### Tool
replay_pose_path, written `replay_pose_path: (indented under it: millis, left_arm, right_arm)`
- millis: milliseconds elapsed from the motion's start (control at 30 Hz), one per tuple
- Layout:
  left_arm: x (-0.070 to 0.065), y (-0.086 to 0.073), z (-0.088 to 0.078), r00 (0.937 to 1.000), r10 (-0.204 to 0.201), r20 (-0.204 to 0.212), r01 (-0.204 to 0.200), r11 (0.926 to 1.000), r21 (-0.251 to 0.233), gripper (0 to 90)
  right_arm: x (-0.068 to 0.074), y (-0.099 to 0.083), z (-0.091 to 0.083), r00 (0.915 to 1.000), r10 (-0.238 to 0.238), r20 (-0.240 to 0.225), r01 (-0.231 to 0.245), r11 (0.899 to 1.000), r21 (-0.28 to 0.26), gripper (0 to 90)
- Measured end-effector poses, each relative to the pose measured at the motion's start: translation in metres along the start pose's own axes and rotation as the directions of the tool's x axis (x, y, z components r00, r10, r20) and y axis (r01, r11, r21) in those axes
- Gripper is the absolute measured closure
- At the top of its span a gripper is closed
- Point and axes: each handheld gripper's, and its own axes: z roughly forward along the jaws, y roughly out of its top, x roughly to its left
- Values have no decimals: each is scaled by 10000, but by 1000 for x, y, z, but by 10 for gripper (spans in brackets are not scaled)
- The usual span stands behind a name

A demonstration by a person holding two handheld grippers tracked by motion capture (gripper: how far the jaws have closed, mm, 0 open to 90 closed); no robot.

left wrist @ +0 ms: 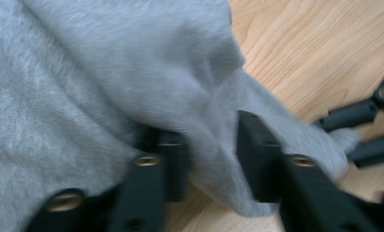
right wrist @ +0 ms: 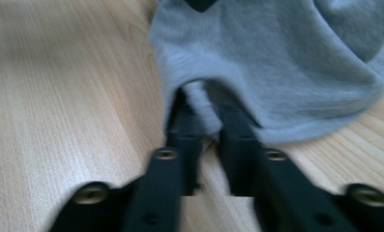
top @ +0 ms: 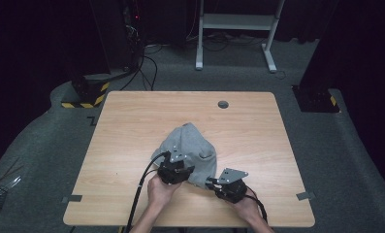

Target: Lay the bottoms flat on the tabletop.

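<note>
A crumpled grey cloth (top: 189, 145) lies in a heap on the wooden table (top: 132, 121), a little toward the near side. My left gripper (top: 176, 166) is at the heap's near edge. In the left gripper view its jaws stand apart, and a loose fold of the cloth (left wrist: 214, 159) runs between them. My right gripper (top: 213, 182) is at the near right corner of the heap. Its jaws are slightly parted with a small tuft of the cloth's edge (right wrist: 199, 104) between the fingertips. The right gripper (left wrist: 359, 135) also appears in the left gripper view, at the cloth's tip.
A round cable hole (top: 223, 104) sits near the table's far edge. Bare wood surrounds the heap on every side. Cables trail from both grippers over the near edge. Beyond the table are a white desk frame (top: 236, 29) and dark equipment on the floor.
</note>
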Motion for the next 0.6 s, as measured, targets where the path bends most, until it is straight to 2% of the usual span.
replay_pose_path:
  millis: [67,200,367,433,500,600]
  left_arm:
    - [2,-1,-2,10000,-9,21,9,10000,-48,861]
    - [6,-6,-16,10000,7,-96,-11,9993,-371,871]
    - [12,-16,-24,10000,-54,-71,51,9994,-351,872]
    - [14,-19,-25,9999,-166,33,167,9993,-325,872]
    - [14,-20,-25,9999,-152,68,154,9993,-339,872]
    - [13,-21,-25,9999,-81,103,85,9993,-355,872]
  right_arm:
    - [-4,-3,-4,9998,198,24,-198,9998,-4,597]
    - [-11,-9,-14,9996,280,-2,-280,9990,-337,553]
    - [-31,-16,-26,9937,1093,259,-1069,9910,-812,533]
    - [-38,-15,-25,9867,1546,501,-1504,9855,-786,542]
    - [-43,-11,-17,9794,1758,990,-1723,9841,-427,545]
    - [-49,-1,-2,9726,1957,1255,-1947,9807,-204,534]
